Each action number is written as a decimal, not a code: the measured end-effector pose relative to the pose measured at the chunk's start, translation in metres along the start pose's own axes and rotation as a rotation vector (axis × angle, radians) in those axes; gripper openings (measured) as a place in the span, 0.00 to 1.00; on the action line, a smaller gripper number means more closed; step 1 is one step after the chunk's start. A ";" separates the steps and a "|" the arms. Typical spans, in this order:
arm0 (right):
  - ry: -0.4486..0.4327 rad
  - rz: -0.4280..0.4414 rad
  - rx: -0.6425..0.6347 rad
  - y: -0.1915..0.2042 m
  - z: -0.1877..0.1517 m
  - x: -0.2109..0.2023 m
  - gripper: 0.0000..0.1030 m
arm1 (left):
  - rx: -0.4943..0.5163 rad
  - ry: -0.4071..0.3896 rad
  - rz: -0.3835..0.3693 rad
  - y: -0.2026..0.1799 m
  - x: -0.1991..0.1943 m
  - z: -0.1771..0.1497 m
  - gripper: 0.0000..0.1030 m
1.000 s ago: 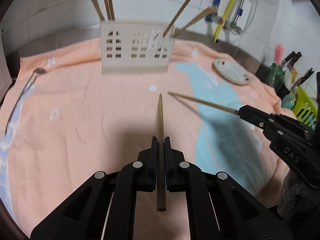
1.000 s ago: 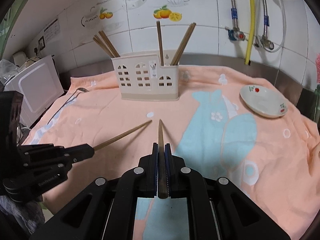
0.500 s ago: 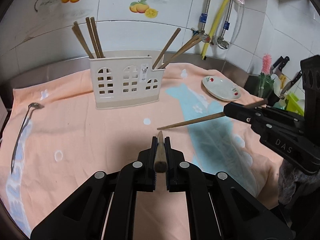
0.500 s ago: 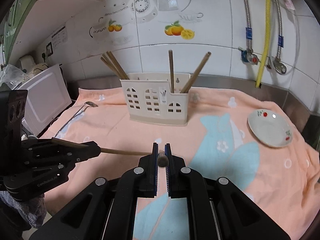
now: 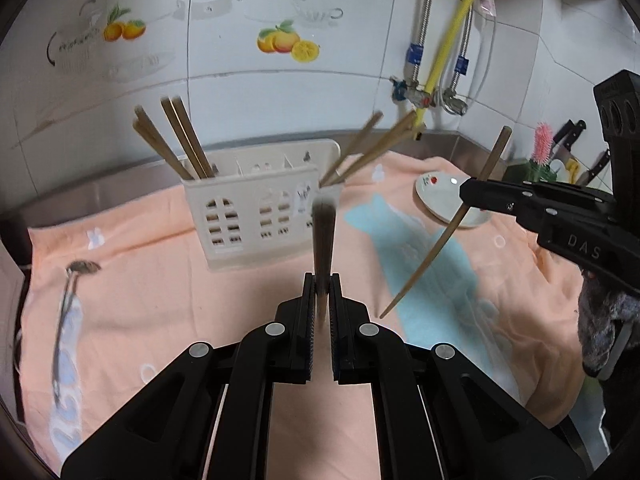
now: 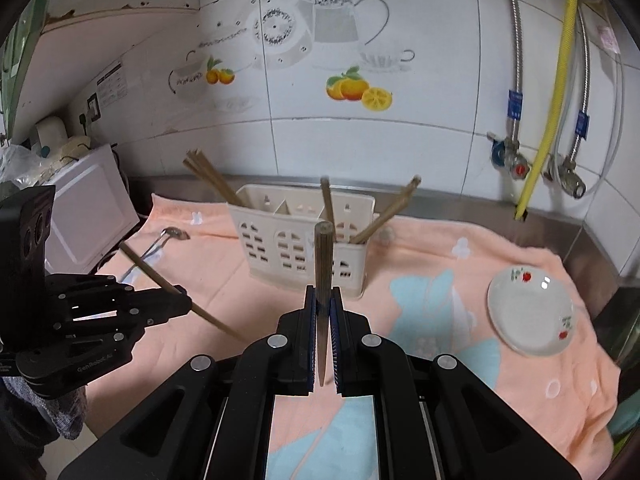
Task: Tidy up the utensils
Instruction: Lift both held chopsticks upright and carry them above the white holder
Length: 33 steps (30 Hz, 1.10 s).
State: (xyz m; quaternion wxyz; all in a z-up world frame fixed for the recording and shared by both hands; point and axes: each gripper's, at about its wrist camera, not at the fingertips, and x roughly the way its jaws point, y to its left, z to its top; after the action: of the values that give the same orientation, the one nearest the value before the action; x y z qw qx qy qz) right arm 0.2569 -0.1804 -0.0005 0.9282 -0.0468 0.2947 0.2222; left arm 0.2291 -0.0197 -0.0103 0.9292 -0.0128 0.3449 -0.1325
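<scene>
My left gripper [image 5: 320,284] is shut on a wooden chopstick [image 5: 323,236] that stands upright, thick end up, in front of the cream utensil holder [image 5: 256,216]. My right gripper [image 6: 323,296] is shut on a second chopstick [image 6: 323,264], also upright, short of the holder [image 6: 304,248]. Each gripper shows in the other's view: the right one [image 5: 468,194] with its tilted chopstick [image 5: 444,236], the left one [image 6: 182,302] with its chopstick [image 6: 152,270]. Several chopsticks [image 5: 180,140] stand in the holder's end compartments. Both grippers are above the cloth.
A peach cloth [image 5: 140,300] covers the counter. A metal spoon [image 5: 74,284] lies at the left on it. A small white dish [image 6: 528,312] sits at the right. Taps and hoses [image 6: 536,160] run down the tiled wall. A white appliance [image 6: 88,212] stands at the far left.
Both grippers have risen and tipped their chopsticks from lying flat and pointing forward to standing upright. The holder looks nearer in both views.
</scene>
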 end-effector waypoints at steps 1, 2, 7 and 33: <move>-0.003 0.002 0.004 -0.002 0.005 0.000 0.06 | 0.005 -0.008 0.004 0.001 -0.003 0.006 0.05; -0.009 0.004 0.008 -0.003 0.011 -0.001 0.06 | 0.008 -0.016 0.009 0.002 -0.005 0.011 0.05; -0.042 0.006 0.019 -0.008 0.038 -0.006 0.06 | 0.026 -0.066 0.038 0.006 -0.020 0.041 0.05; -0.160 -0.079 0.011 -0.023 0.142 0.002 0.06 | -0.031 -0.255 0.159 0.049 -0.036 0.167 0.05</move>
State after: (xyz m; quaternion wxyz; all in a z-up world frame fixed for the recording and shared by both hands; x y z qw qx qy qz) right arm 0.3433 -0.1688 0.1137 0.9571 -0.0354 0.2186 0.1866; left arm 0.3224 0.0249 0.1341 0.9727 -0.0165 0.2260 -0.0504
